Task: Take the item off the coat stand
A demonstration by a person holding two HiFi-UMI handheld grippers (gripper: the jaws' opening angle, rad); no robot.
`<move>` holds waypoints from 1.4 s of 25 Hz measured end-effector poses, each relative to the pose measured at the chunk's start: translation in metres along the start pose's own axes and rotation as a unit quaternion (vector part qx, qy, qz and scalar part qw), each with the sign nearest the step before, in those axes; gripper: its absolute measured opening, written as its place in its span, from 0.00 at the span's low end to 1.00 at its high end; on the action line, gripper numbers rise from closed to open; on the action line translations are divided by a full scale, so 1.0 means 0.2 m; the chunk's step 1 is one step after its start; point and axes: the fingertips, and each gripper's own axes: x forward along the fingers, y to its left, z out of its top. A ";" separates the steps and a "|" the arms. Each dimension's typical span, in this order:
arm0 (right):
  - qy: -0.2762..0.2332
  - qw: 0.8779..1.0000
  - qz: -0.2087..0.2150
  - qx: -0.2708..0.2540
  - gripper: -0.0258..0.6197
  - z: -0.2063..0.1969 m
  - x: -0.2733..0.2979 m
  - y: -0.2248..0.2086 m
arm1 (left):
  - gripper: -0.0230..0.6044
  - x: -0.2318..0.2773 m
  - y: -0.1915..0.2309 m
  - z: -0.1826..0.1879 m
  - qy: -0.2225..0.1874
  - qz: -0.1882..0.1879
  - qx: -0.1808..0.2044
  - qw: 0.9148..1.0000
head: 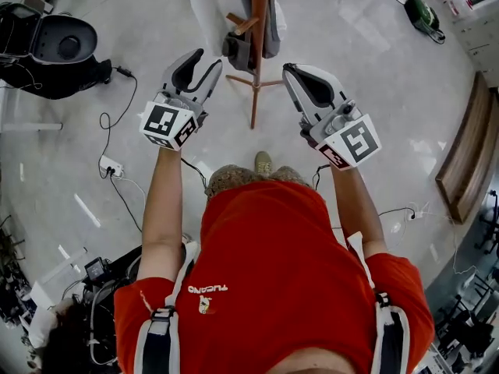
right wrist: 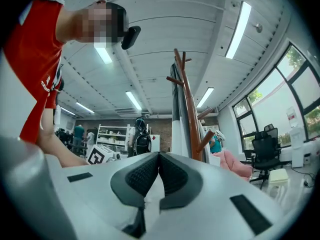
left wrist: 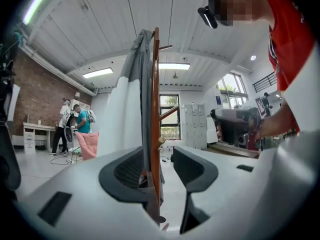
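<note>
Grippers: two, one in each hand. Coat stand [head: 258,45]: one, of reddish wood, upright on the pale floor at 12 o'clock from the person's shoe [head: 263,162]. Garments on it: two. One white garment [head: 207,6] at the pole's 10 o'clock in the head view, and one grey garment [head: 270,29] tight against the pole at its 1 o'clock. One small dark thing [head: 234,51] as well, low at the pole's 8 o'clock, too blurred to name.

Both garments hanging with the long axis vertical, running along the pole, lower ends toward the floor. In the left gripper view, grey lying against the pole's 9 o'clock side, white just beside it, further out at 9 o'clock.

Left gripper [head: 204,59] held at 11 o'clock from the shoe, jaws wide apart and gripping nothing, tips aimed toward the stand but apart from it. Through the gap, in its own view, only the pole and the grey cloth, beyond the pads.

Right gripper [head: 290,68] held at 1 o'clock from the shoe, jaws pressed together with nothing between them, the stand off to its 1 o'clock.
</note>
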 end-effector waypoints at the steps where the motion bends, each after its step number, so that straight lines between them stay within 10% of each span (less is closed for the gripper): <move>1: 0.004 1.000 -0.002 0.002 0.08 -0.02 0.01 -0.03 | 0.32 0.04 0.03 -0.04 0.009 -0.005 -0.001 1.000; 11: 0.050 0.998 -0.042 0.007 0.08 -0.24 0.09 -0.21 | 0.38 0.42 0.26 -0.58 0.120 -0.075 0.017 0.990; 22: 0.080 0.990 -0.120 -0.001 0.08 -0.34 0.01 -0.27 | 0.38 0.70 0.36 -1.04 0.230 -0.160 0.077 0.957; 26: 0.084 0.987 -0.139 -0.003 0.08 -0.34 -0.02 -0.27 | 0.11 0.75 0.37 -1.02 0.220 -0.145 0.071 0.962; 35: 0.080 0.989 -0.121 0.003 0.08 -0.33 0.05 -0.21 | 0.08 0.67 0.50 -0.84 0.175 -0.077 0.020 0.981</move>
